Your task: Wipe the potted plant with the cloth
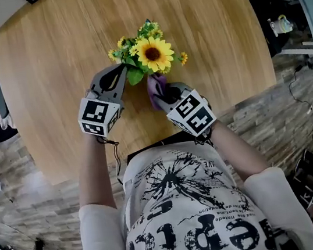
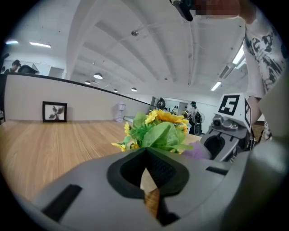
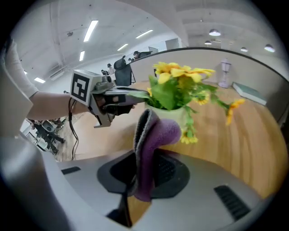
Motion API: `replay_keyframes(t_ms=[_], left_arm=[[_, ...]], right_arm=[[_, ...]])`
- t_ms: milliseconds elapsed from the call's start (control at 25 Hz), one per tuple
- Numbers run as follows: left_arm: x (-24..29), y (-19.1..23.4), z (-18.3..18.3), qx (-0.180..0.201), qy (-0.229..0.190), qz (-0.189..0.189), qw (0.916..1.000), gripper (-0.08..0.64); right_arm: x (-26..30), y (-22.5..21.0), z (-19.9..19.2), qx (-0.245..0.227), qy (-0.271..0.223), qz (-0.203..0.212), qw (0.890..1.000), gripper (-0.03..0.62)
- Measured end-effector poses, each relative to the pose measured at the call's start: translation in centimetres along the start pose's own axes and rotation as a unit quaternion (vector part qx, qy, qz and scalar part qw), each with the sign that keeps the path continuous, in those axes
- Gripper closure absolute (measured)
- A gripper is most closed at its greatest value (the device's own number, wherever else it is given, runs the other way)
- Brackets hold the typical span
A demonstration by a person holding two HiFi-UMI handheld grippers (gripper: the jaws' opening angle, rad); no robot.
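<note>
Wiping step in hand: right gripper [image 1: 163, 94] clamped on the purple cloth [image 1: 155, 86], held on the person's side of the potted plant [image 1: 153, 53], just beside its pale pot [image 3: 174, 113]. Left gripper [image 1: 120, 72], jaws pressed together, has its tips at a leaf [image 1: 134, 76] on the plant's left; whether it pinches the leaf cannot be told. Next move likely calls for drawing the cloth over pot or leaves without tipping the plant; the round table [image 1: 49, 79] lies bare beyond and either side of the plant, with its edge near behind the grippers

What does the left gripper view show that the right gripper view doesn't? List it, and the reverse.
Only the left gripper view: a framed picture, and the left gripper's shut jaws seen head-on. Only the right gripper view: a book, and the right gripper clamped on the purple cloth. Both: the flowers and the wooden table.
</note>
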State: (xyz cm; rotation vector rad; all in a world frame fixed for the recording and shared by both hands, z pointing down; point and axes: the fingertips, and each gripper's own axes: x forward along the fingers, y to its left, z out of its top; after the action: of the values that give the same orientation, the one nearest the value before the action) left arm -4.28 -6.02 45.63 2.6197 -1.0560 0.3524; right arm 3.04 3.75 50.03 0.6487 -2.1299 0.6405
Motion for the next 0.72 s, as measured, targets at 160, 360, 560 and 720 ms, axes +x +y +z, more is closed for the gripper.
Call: replay_keyframes(t_ms=[160, 360, 560, 720], left_arm=[[0.1, 0.3, 0.0, 0.006, 0.016, 0.015, 0.9997, 0.557], [0.2, 0.3, 0.1, -0.014, 0.024, 0.036, 0.9990, 0.557], [0.4, -0.2, 0.1, -0.014, 0.038, 0.058, 0.9975, 0.557], [0.3, 0.2, 0.4, -0.026, 0.043, 0.082, 0.9954, 0.557]], right_arm=[[-2.2, -4.7, -0.9, 0.008, 0.003, -0.045, 0.999, 0.517], [-4.6, -11.4, 0.4, 0.010, 0.000, -0.085, 0.996, 0.517], [-5.1, -17.9, 3.4, -0.025, -0.013, -0.114, 0.993, 0.516], [-3.5, -22.2, 7.7, -0.063, -0.026, -0.122, 0.990, 0.515]])
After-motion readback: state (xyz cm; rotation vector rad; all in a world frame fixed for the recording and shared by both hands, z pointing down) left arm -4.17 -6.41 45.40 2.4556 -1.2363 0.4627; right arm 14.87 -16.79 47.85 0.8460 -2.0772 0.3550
